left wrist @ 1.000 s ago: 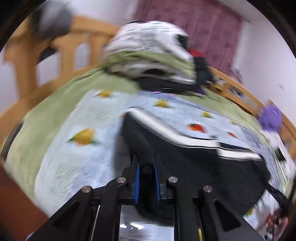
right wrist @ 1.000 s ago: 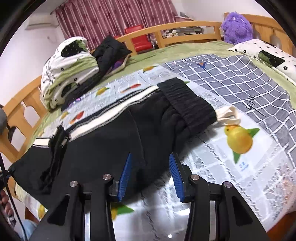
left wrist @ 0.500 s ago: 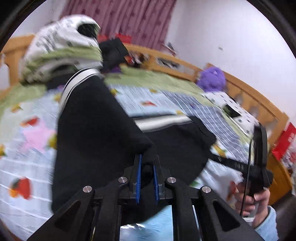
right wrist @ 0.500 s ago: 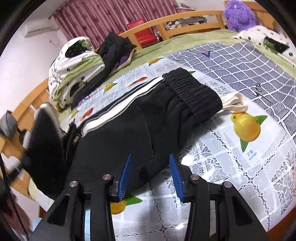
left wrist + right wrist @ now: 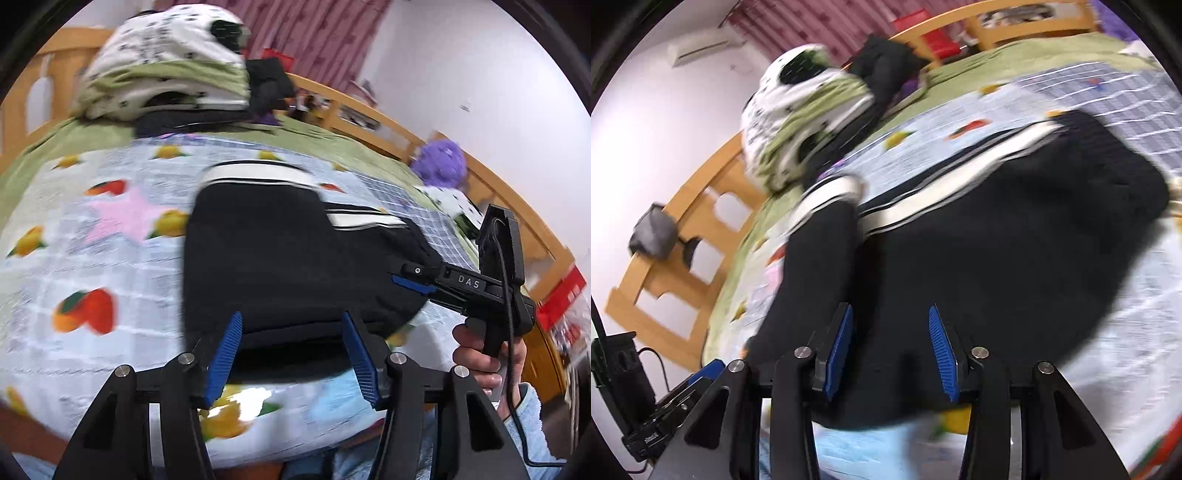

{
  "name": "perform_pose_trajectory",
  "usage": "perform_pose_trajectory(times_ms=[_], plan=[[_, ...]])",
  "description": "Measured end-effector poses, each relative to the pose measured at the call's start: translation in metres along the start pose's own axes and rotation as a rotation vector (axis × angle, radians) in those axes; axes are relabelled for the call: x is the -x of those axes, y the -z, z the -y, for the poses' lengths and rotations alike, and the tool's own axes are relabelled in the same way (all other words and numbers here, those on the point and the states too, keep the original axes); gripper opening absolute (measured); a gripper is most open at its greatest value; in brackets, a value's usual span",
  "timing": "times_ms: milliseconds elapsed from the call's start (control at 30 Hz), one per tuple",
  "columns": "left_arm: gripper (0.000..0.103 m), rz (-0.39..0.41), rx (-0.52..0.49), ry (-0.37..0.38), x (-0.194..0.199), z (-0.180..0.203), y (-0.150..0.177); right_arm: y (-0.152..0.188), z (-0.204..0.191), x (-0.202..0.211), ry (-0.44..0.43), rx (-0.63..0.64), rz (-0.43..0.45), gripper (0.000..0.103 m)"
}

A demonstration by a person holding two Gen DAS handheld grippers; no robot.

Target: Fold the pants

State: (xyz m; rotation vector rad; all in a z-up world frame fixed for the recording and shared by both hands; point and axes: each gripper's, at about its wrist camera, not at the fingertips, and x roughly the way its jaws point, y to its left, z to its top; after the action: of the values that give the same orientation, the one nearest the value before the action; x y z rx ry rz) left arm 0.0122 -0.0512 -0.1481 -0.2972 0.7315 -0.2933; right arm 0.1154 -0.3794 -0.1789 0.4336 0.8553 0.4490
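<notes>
**Bedroom, pants on the bed: one fold down, next grip pending**

Bed [image 5: 74,266] with a fruit-print cover, wooden rail behind, maroon curtains at the back wall.

Pants [image 5: 280,258] lie on the cover near the bed's front edge. Black cloth, white side stripe [image 5: 945,184] along the far edge. One part lies doubled over the rest: the left wrist view shows a raised upper layer ending in a white-striped corner, with the stripe of the lower layer running on past it to the right. I judge the first fold laid and the bundle not yet compact. Both views are motion-blurred, so the exact edges are uncertain.

My left gripper [image 5: 295,354] sits at the near edge of the cloth, fingers apart, nothing between them. My right gripper [image 5: 888,354] hovers low over the black cloth, fingers also apart and gripping nothing; in the left view it shows side-on at the bundle's right end.

Next move, as I judge it: pick an end or edge of the doubled layers, close on all layers together, carry it across, and keep the striped edges aligned. Risk: pinching only the top layer.

Beyond: piled bedding [image 5: 166,62], dark clothes beside it, purple plush toy [image 5: 439,162] by the rail.
</notes>
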Motion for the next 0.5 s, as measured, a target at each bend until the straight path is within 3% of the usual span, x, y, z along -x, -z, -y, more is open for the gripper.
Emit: perform_pose_trajectory(times_ms=[167, 200, 267, 500], plan=[[0.054, -0.017, 0.149, -0.019, 0.016, -0.058, 0.003, -0.006, -0.042, -0.059, -0.002, 0.040, -0.089, 0.049], [0.054, -0.020, 0.168, -0.019, 0.017, -0.065, 0.003, -0.007, -0.046, -0.071, 0.011, 0.035, -0.117, 0.042], [0.054, -0.019, 0.185, -0.018, 0.021, -0.076, 0.001, -0.011, -0.058, -0.091, 0.011, 0.014, -0.193, 0.010], [0.054, -0.033, 0.169, -0.035, 0.010, -0.073, -0.016, -0.063, -0.128, -0.039, 0.045, 0.295, -0.146, 0.009]])
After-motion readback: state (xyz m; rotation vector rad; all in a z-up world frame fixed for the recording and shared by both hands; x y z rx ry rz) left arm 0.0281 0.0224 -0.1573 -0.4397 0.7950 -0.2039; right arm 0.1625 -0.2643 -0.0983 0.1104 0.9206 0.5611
